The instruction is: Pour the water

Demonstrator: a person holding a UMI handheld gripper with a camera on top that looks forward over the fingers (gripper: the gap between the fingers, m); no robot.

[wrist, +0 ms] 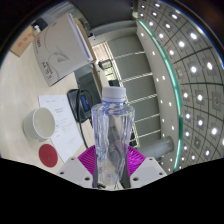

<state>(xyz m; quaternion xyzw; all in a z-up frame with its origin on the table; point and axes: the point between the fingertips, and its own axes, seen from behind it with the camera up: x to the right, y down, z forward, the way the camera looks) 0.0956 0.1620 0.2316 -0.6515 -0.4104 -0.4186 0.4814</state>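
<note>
A clear plastic water bottle with a white cap stands upright between my fingers, lifted well above the table. My gripper is shut on the bottle, and both magenta pads press against its lower sides. A white cup sits on the table off to the left of the bottle, its opening facing up. Next to the cup, nearer to me, lies a red round lid or coaster. The bottle's base is hidden between the fingers.
A white boxy machine stands at the far left on the table. Papers and a dark object lie beyond the cup. A ceiling with rows of lights fills the right side.
</note>
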